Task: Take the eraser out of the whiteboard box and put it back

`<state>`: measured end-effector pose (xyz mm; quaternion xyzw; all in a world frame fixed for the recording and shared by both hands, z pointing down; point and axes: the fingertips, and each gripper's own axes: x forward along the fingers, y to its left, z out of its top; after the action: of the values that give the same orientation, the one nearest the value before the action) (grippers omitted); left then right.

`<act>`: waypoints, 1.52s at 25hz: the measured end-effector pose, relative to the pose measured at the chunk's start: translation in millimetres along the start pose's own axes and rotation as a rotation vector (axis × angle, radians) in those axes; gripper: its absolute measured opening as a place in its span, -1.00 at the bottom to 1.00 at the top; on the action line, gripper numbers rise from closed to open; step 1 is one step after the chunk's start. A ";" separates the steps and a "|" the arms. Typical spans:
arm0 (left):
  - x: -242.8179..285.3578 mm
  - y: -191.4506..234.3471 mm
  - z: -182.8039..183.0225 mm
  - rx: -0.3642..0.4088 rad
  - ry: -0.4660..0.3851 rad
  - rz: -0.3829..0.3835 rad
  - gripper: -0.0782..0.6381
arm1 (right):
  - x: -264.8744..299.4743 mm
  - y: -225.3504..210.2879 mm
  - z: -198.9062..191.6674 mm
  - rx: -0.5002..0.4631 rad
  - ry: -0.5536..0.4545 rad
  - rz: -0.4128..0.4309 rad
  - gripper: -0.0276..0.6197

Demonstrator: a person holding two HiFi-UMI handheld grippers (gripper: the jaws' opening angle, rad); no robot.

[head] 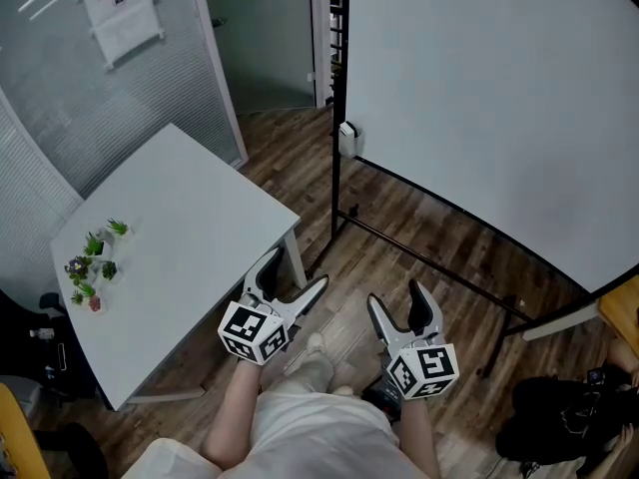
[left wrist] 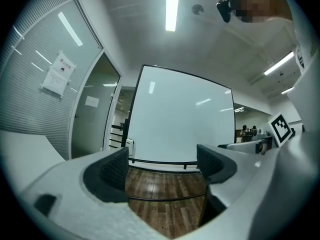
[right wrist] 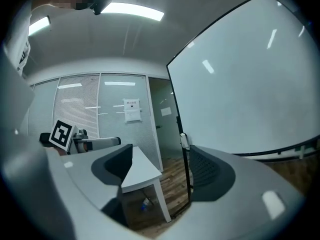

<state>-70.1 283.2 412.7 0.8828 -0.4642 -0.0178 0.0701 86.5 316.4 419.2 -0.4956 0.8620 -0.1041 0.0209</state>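
A small white whiteboard box (head: 346, 140) hangs on the left edge of the big whiteboard (head: 489, 98), far ahead of both grippers. The eraser itself cannot be made out in it. My left gripper (head: 297, 270) is held low over the wooden floor by the table corner, open and empty. Beside it, my right gripper (head: 396, 295) is also open and empty. In the left gripper view the box (left wrist: 130, 145) shows past the open left gripper (left wrist: 162, 165), beside the whiteboard (left wrist: 180, 116). In the right gripper view the box (right wrist: 184, 140) sits between the jaws of the open right gripper (right wrist: 162, 171).
A white table (head: 190, 257) with small potted plants (head: 95, 262) stands at the left. The whiteboard's black stand rail (head: 429, 267) crosses the floor ahead. A black bag (head: 559, 417) lies at the lower right. A glass partition (head: 90, 68) and a doorway are behind.
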 end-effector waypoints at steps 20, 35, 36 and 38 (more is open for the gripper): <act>212.6 129.7 3.9 -0.058 0.039 -0.059 0.36 | 200.8 -127.2 26.3 0.015 0.060 -0.044 0.20; 356.0 263.8 12.5 -0.050 0.100 -0.109 0.30 | 381.5 -189.8 33.9 0.028 0.105 -0.071 0.20; 359.7 267.4 9.9 -0.051 0.104 -0.113 0.29 | 386.5 -190.9 32.3 0.026 0.107 -0.072 0.20; 366.4 270.9 4.3 -0.052 0.112 -0.126 0.28 | 392.7 -194.1 30.3 0.028 0.105 -0.078 0.20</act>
<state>-83.5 -169.9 458.9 0.9077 -0.4026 0.0151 0.1175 56.3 -120.2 454.9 -0.5223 0.8404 -0.1428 -0.0216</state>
